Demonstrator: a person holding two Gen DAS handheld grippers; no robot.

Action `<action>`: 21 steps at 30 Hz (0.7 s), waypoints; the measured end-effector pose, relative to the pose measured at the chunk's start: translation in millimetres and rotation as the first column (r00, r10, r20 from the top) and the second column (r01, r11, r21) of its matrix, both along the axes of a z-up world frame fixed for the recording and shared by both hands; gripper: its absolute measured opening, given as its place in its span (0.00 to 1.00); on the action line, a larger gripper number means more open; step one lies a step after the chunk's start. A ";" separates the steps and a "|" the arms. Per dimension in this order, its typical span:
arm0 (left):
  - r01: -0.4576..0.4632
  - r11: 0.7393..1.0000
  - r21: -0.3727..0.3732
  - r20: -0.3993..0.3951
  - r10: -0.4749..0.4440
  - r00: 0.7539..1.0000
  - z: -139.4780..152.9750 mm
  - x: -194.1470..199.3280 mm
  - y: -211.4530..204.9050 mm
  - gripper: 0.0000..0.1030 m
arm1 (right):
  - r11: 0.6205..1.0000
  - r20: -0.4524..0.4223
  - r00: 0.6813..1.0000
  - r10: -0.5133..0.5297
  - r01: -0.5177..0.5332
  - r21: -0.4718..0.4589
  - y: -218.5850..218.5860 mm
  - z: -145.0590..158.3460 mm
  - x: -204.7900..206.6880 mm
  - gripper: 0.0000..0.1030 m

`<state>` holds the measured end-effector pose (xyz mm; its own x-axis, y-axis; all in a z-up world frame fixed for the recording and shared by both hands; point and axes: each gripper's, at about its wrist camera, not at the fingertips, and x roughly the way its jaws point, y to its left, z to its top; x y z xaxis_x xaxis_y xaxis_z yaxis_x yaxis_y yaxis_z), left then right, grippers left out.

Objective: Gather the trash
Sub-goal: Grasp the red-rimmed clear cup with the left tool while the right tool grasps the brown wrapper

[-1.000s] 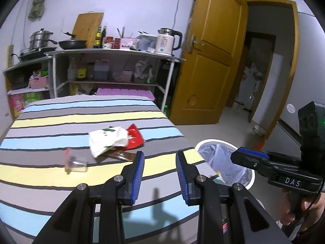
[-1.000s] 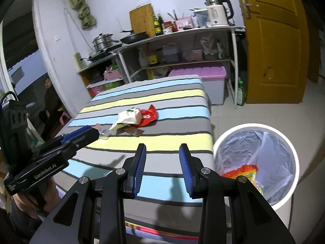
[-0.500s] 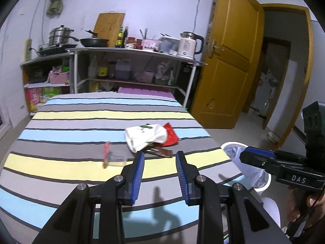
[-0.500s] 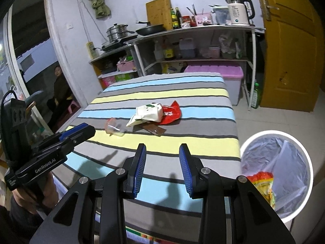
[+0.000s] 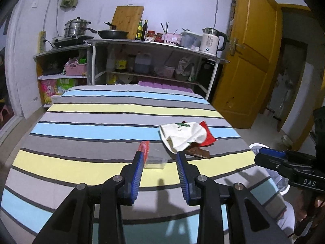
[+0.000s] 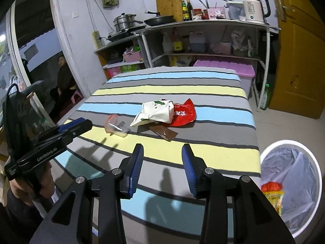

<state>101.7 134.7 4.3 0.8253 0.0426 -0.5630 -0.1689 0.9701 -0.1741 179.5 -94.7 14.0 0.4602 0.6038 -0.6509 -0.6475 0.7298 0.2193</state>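
Since the earlier frames both grippers had come nearer the trash on the striped tabletop (image 5: 81,126), and the fingers of both had just been opening.

The left gripper (image 5: 160,162) held its fingers spread with nothing pinched; the clear cup (image 5: 154,159) with its red lid lay on the cloth beyond and between them, untouched. The right gripper (image 6: 162,162) also had its fingers spread and empty, over the near edge.

The white bag (image 6: 156,111), red wrapper (image 6: 183,114) and brown wrapper (image 6: 164,133) lay in a heap mid-table, the cup (image 6: 115,127) just left of them. Bare cloth lay open around the heap on every side.

The right view showed the bin (image 6: 292,185) beside the table's near right corner, with a yellow packet (image 6: 273,195) inside; the left view caught only its rim (image 5: 256,147).
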 end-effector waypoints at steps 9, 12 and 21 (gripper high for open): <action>-0.019 1.000 0.001 -0.052 0.019 0.998 -16.8 29.1 10.6 0.35 | 0.999 -0.028 0.999 0.018 -0.019 -0.042 21.5 -18.8 24.6 0.39; -0.019 1.000 0.008 -0.069 0.019 0.997 -22.0 39.4 13.4 0.35 | 0.997 -0.035 0.999 0.024 -0.026 -0.066 29.3 -25.3 35.4 0.39; -0.008 1.000 -0.019 -0.130 0.005 0.991 -35.4 60.0 18.6 0.17 | 0.985 -0.053 0.995 0.087 -0.094 -0.143 54.0 -39.8 54.6 0.39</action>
